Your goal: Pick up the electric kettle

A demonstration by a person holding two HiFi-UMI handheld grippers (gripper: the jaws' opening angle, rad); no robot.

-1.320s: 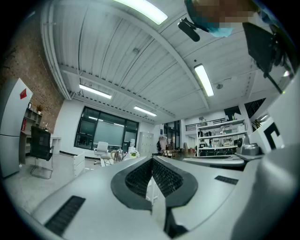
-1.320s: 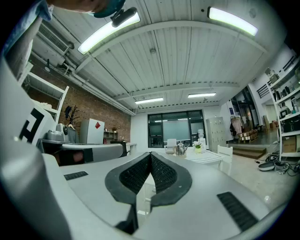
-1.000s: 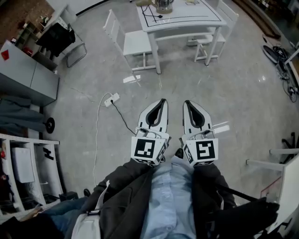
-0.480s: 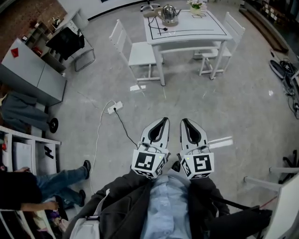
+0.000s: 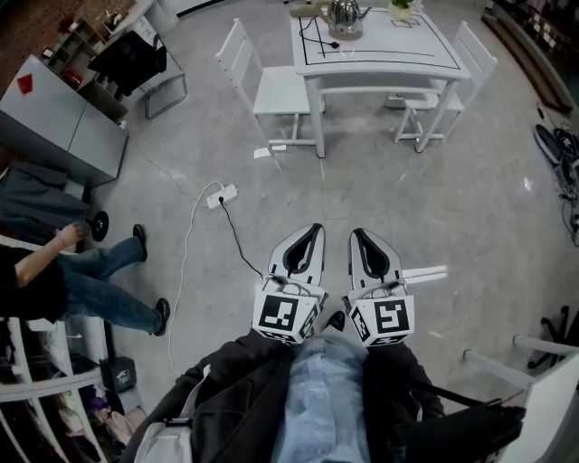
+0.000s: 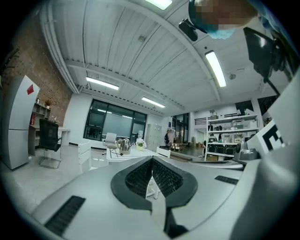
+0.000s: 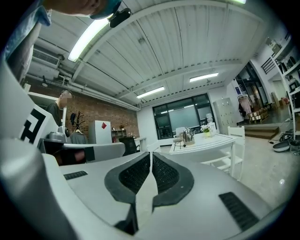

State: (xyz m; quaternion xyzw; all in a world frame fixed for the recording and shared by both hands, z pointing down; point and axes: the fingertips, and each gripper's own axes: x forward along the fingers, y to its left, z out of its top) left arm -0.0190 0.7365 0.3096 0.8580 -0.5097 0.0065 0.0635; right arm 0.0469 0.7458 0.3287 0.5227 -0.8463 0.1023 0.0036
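Walk up to table (image 5: 409,42); spread clenched, empty left gripper (image 5: 314,228) and right gripper (image 5: 356,232) before reaching far-off kettle (image 5: 345,15); come in level.

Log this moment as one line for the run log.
electric kettle: on white table, far ahead, not yet reached | left gripper: shut, empty | right gripper: shut, empty

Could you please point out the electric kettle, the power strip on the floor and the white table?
electric kettle (image 5: 345,15): head view, its shiny body.
power strip (image 5: 222,194): head view, middle of its casing.
white table (image 5: 407,41): head view, bare part of its top.
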